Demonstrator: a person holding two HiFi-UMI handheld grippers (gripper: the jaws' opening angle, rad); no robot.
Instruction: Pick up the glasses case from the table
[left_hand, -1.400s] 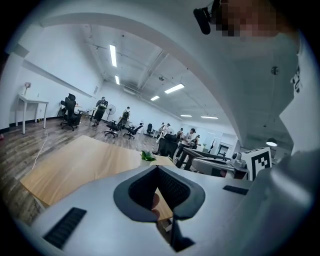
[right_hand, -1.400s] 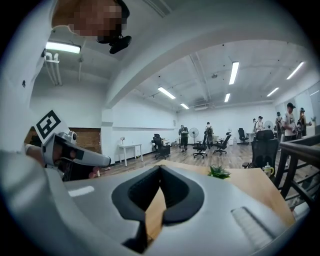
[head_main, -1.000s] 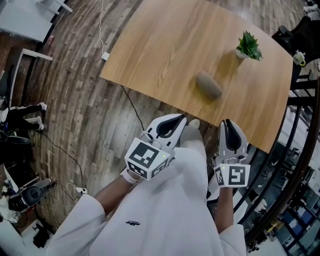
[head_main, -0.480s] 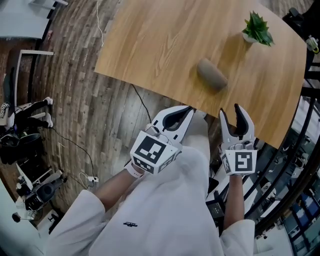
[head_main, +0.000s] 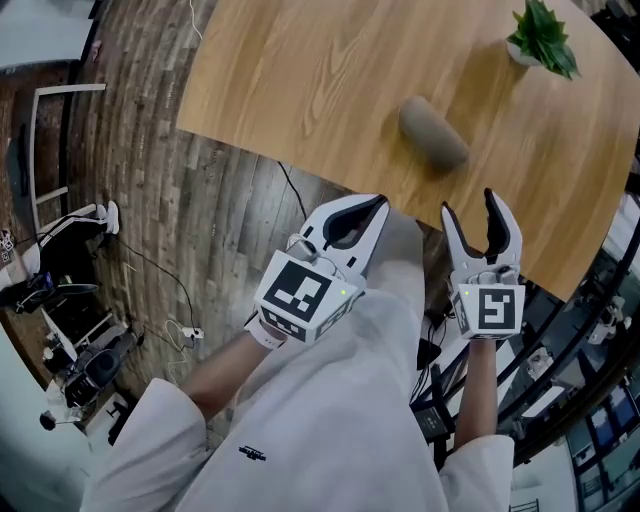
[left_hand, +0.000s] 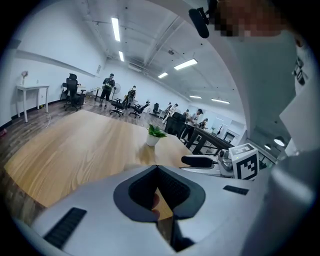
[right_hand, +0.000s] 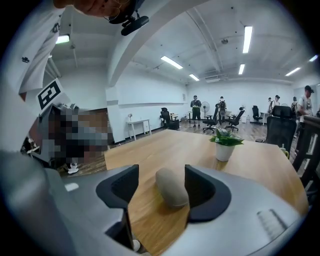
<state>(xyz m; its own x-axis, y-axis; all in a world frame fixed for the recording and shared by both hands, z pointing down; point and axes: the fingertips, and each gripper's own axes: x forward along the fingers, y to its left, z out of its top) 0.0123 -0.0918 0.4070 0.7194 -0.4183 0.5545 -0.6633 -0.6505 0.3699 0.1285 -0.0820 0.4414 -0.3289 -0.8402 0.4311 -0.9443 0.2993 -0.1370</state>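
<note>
The left gripper (head_main: 378, 203), jaws closed together and empty, hangs nearer than the glasses case (head_main: 433, 131) and to its left. The right gripper (head_main: 470, 205), whose jaws have just been opening, stands wide just short of the case, not touching it. The case lies on the wooden surface (head_main: 300, 80). Beyond it stands a potted plant (head_main: 540, 35).

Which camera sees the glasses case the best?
The right gripper view: the glasses case lies close and centred on the table. The head view shows it smaller, from above. The left gripper view does not show it.
</note>
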